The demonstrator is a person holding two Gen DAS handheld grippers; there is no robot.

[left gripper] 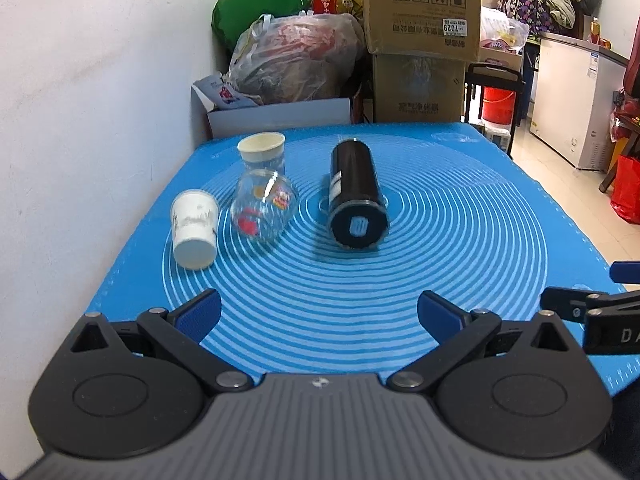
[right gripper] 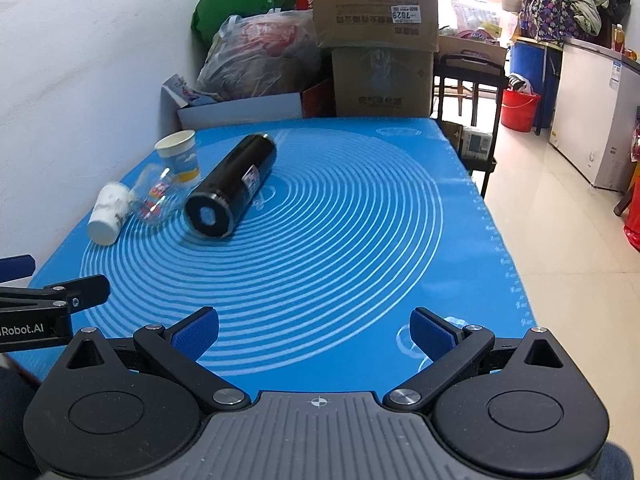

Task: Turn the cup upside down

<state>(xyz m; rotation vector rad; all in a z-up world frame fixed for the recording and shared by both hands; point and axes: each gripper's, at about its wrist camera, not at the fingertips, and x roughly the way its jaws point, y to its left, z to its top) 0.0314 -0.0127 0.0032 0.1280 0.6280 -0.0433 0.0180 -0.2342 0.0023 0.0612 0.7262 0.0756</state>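
Observation:
Several cups are on a blue mat [left gripper: 440, 240]. A paper cup [left gripper: 262, 152] stands upright at the far left, also in the right wrist view [right gripper: 178, 156]. A clear glass cup [left gripper: 264, 206] with red stickers is tilted or lying in front of it [right gripper: 154, 198]. A white cup [left gripper: 194, 228] lies tilted with its base toward me [right gripper: 108, 214]. A black tumbler [left gripper: 356, 192] lies on its side [right gripper: 232, 186]. My left gripper [left gripper: 318, 316] is open and empty, short of the cups. My right gripper [right gripper: 314, 334] is open and empty over the near mat.
A white wall runs along the left [left gripper: 80, 120]. Cardboard boxes [left gripper: 420, 12] and plastic bags [left gripper: 296, 56] crowd behind the table. The table's right edge [right gripper: 492, 216] drops to a tiled floor with a red bucket [right gripper: 518, 110] and a white freezer [right gripper: 592, 112].

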